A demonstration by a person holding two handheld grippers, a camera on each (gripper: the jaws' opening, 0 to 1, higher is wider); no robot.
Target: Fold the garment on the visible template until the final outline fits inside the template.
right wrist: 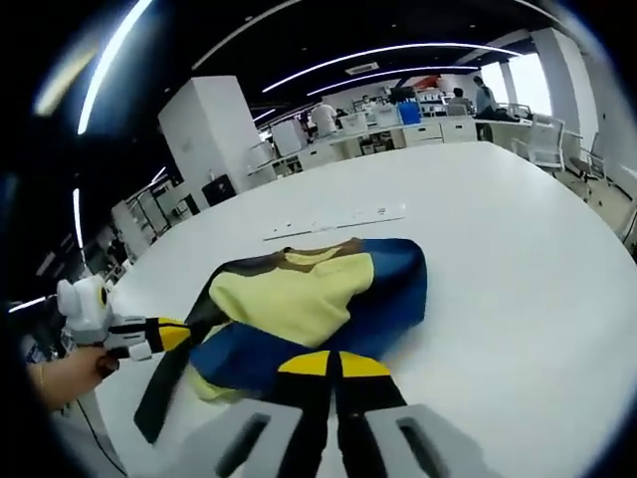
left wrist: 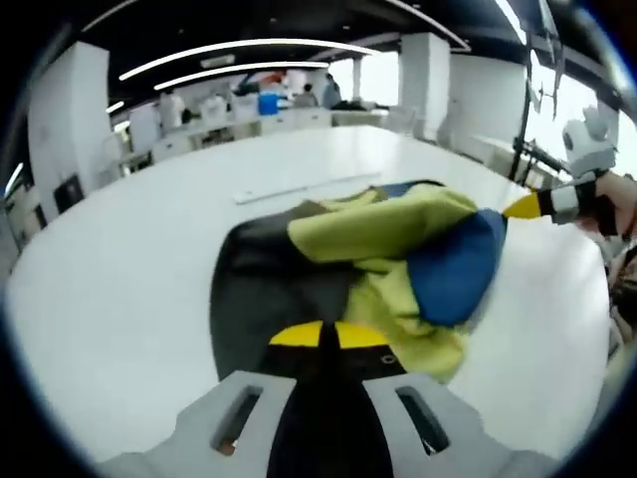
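A yellow, blue and dark grey garment [left wrist: 398,249] lies bunched on the white table [left wrist: 119,299]. My left gripper [left wrist: 330,335] is at the garment's near edge, its yellow-tipped jaws closed together on the dark grey part [left wrist: 264,289]. In the right gripper view the garment [right wrist: 299,294] lies spread with its collar at the far side. My right gripper [right wrist: 333,364] has its jaws together on the blue edge [right wrist: 249,358]. The left gripper [right wrist: 159,335] comes in from the left, gripping a dark strip of cloth. The right gripper [left wrist: 542,204] touches the blue fold from the right.
A thin pale strip [right wrist: 333,221] lies on the table beyond the garment, also seen as the strip [left wrist: 299,187]. A hand [right wrist: 65,376] holds the left gripper. Desks, chairs [right wrist: 542,139] and people stand at the far end of the room.
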